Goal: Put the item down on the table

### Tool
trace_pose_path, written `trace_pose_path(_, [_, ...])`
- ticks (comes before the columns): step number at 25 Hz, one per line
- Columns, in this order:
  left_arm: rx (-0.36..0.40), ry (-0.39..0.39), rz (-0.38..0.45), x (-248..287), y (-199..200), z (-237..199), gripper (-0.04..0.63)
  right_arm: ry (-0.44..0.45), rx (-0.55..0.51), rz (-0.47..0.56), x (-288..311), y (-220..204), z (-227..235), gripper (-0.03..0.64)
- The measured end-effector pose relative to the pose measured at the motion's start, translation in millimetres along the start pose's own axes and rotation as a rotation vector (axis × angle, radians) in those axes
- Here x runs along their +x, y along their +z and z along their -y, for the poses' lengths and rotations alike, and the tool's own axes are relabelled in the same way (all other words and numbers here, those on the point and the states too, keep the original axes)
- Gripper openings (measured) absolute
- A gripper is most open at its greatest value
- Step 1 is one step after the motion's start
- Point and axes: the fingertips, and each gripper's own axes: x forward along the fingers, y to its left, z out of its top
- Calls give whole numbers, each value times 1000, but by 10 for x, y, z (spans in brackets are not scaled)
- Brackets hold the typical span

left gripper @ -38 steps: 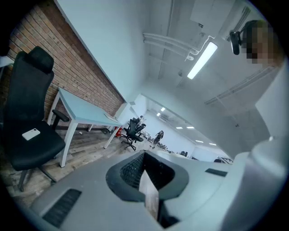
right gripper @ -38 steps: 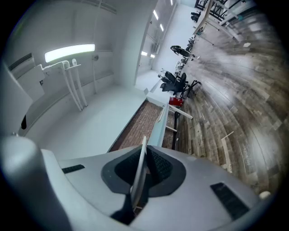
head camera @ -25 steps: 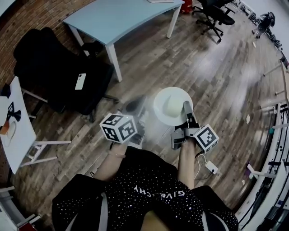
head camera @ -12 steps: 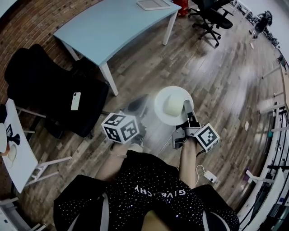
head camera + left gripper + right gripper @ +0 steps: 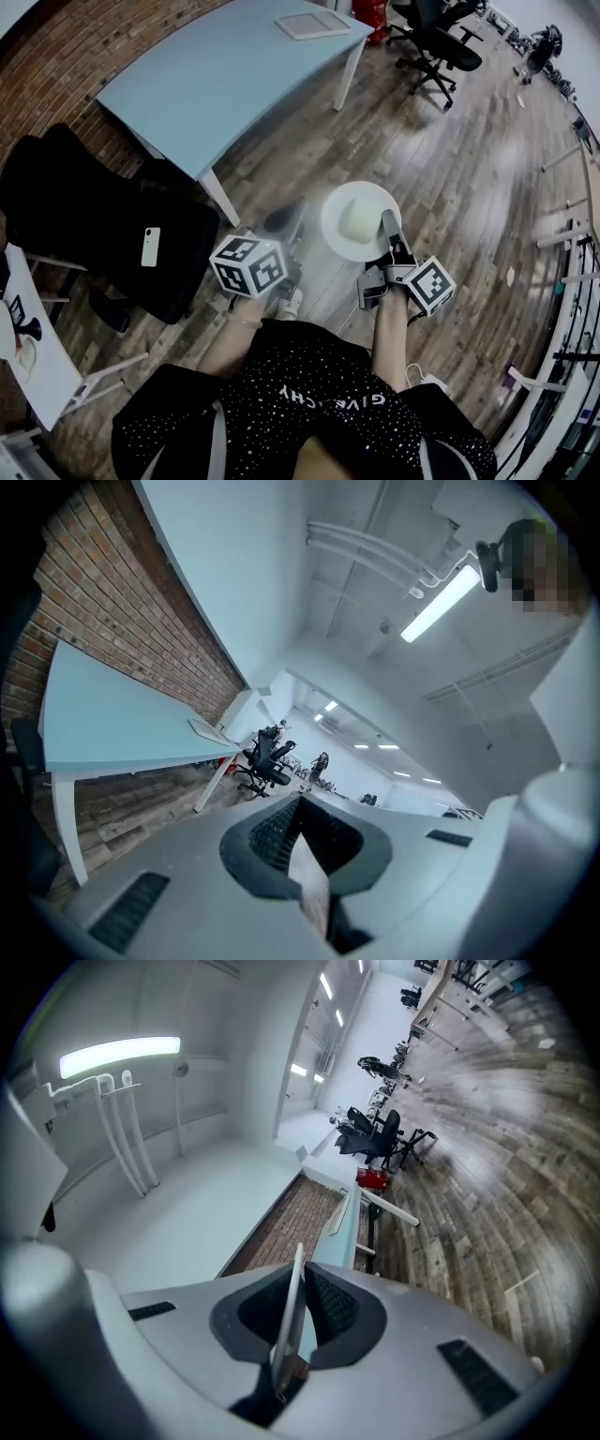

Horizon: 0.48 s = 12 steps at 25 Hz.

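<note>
Pale-blue table (image 5: pixel 216 75) stands well apart from the white plate (image 5: pixel 339 236), which hangs over the wooden floor (image 5: pixel 450 159), its rim clamped edge-on between the right gripper's (image 5: pixel 386 225) jaws. The left gripper (image 5: pixel 302 855) is clenched on nothing.

The pale blue desk (image 5: pixel 216 80) stands at the far left on white legs, beside a brick wall. Its top is bare apart from one flat white tray-like slab (image 5: pixel 312 24) near the far right corner (what it is cannot be told). The desk rests on a wooden plank floor (image 5: pixel 450 159). Also on the floor are a black office chair (image 5: pixel 436 37) at the far right, a red object (image 5: pixel 367 11) just beyond the desk's corner, and a bulky black seat (image 5: pixel 103 234) at the near left.
</note>
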Motion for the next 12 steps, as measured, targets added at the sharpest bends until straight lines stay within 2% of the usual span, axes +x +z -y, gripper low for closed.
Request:
trace_pose_path(6, [16, 6, -2, 357, 194, -253, 9, 4, 23, 20, 436, 193, 82, 28])
trace_pose_path(12, [-1, 19, -10, 533, 258, -421, 9, 2, 43, -11, 693, 168, 135, 28])
